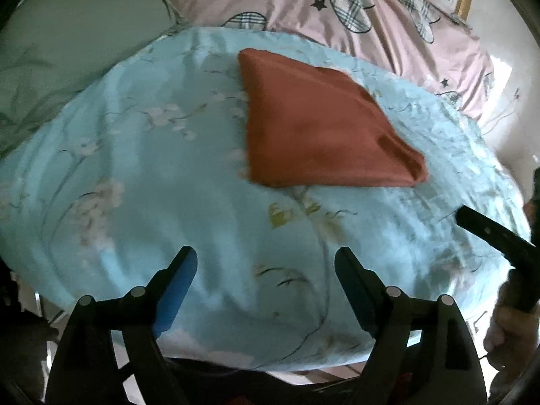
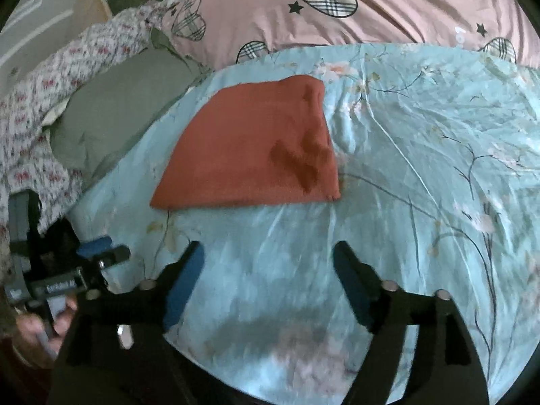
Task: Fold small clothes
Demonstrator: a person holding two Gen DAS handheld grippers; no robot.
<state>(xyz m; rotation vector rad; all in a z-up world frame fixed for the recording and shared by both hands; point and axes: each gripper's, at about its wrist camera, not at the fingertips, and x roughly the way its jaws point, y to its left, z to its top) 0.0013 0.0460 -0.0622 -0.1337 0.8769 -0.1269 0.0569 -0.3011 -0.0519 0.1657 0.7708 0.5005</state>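
left wrist view: left gripper has fingers spread wide, holding nothing, above the pale blue floral bedsheet. right gripper likewise spread and empty. the rust-orange folded cloth lies flat on the sheet, ahead of both grippers and apart from them.

risk, as judged: the sheet is soft and creased; a low pinch could gather sheet along with cloth and drag the fold open. dark patches mark the cloth's right side in the right wrist view; cause unclear.

surroundings: pink quilt with plaid hearts behind, grey-green pillow at the left.
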